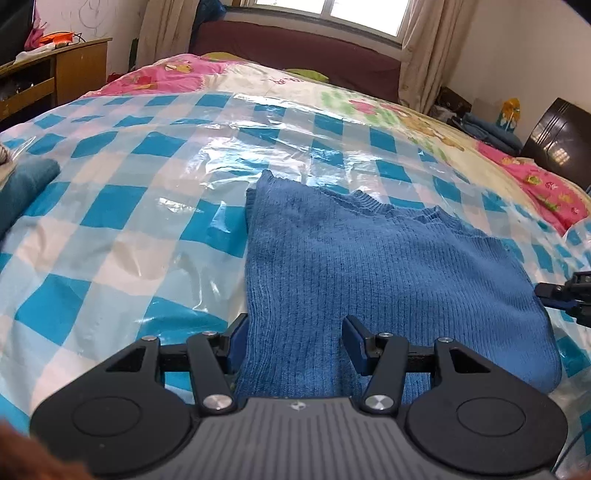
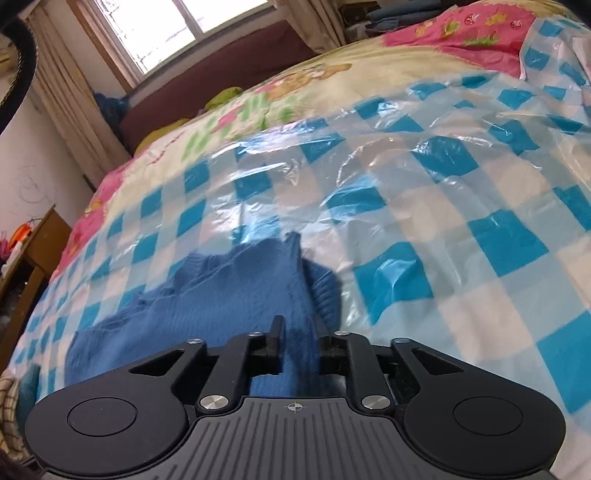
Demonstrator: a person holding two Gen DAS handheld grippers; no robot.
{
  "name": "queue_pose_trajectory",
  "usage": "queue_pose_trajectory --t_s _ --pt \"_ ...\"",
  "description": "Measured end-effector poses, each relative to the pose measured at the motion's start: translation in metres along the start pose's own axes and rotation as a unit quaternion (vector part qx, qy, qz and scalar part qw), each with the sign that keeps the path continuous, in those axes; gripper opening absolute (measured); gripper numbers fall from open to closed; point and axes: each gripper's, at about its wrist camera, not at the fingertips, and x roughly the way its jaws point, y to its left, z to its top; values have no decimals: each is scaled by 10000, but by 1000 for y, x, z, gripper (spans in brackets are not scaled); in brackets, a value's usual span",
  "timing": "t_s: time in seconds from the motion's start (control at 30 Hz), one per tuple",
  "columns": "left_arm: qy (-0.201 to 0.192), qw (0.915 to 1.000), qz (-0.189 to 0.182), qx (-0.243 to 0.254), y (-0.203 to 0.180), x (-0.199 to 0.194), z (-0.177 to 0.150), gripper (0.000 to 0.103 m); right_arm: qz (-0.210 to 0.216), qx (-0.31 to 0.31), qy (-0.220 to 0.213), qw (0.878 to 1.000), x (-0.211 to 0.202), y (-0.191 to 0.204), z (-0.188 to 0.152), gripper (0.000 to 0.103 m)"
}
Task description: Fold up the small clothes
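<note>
While left tool (image 1: 293,341) gapes, right tool (image 2: 300,345) pinches sweater (image 1: 369,266) on checkered sheet (image 1: 110,221).

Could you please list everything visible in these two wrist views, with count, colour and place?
knitted sweater: one, blue, flat on the plastic sheet, partly folded
plastic sheet: one, blue-and-white checked, over the bed
quilt: one, pink and cream cartoon print, beneath the sheet
folded cloth: one, teal, far left
wooden desk: one, brown, by the wall
window: one, bright, with beige curtains
left gripper: black, jaws open astride the sweater's hem
right gripper: black, closed on the sweater's edge
</note>
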Motion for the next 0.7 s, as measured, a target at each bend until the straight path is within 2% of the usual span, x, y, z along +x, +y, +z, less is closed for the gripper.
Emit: queue_pose_trajectory --t_s 0.07,0.17,0.23,0.3,0.37,0.5,0.6,0.7 --pt "48 10000 18 1 -1 2 3 56 23 -16 129 9999 9 -2 4 32" --pt "66 9999 79 92 -5 4 6 56 76 -122 252 9996 19 0 1 34" --pt "81 9998 89 143 -8 6 8 56 24 -150 304 9994 25 0 1 30" --pt "86 9998 77 159 -10 7 10 56 124 -3 332 9994 23 -3 3 13" --pt "26 9998 25 170 -12 4 13 56 327 181 280 9989 14 -8 6 9" --pt "-98 9997 -94 187 -16 3 18 57 356 221 30 9991 -4 -12 10 7" --pt "27 9997 19 251 -16 17 14 57 166 429 230 9987 13 -22 8 7" --pt "224 9992 183 263 -10 27 7 57 -37 231 275 9993 24 -18 2 8"
